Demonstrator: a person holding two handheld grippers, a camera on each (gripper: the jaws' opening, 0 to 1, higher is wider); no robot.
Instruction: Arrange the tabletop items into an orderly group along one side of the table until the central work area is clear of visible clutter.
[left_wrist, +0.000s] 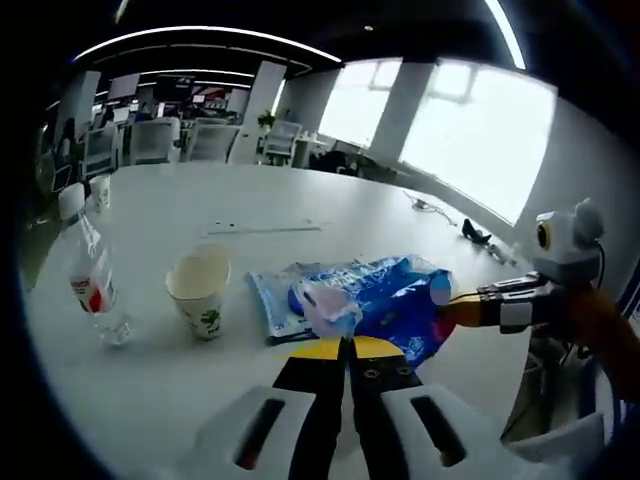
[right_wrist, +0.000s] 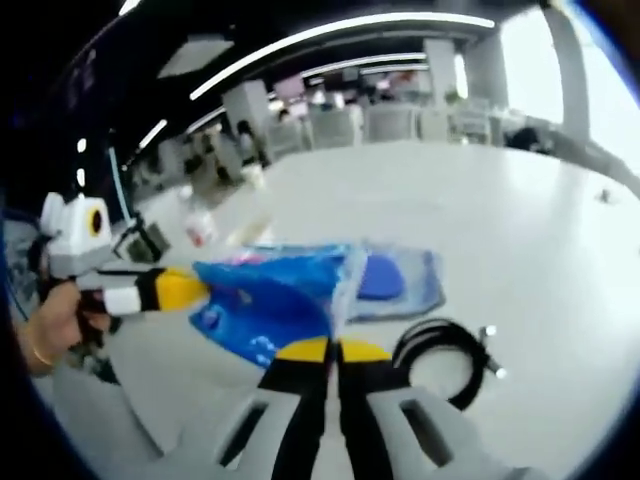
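A crumpled blue plastic bag (left_wrist: 385, 300) lies in the middle of the white table (left_wrist: 300, 200). In the left gripper view my left gripper (left_wrist: 345, 347) is shut, its yellow tips at the bag's near edge. My right gripper (left_wrist: 462, 310) comes in from the right, its tip on the bag's far corner. In the right gripper view the blue bag (right_wrist: 270, 300) is raised, and a fold runs down into my shut right gripper (right_wrist: 333, 350). My left gripper (right_wrist: 190, 290) meets the bag's left edge. A paper cup (left_wrist: 200, 290) and a clear water bottle (left_wrist: 90, 270) stand left of the bag.
A coiled black cable (right_wrist: 445, 355) lies just right of my right gripper. A hand (right_wrist: 50, 330) holds the left gripper at the table edge. A thin white strip (left_wrist: 265, 228) and a small cup (left_wrist: 100, 190) sit farther off. Office chairs (left_wrist: 150, 140) line the far side.
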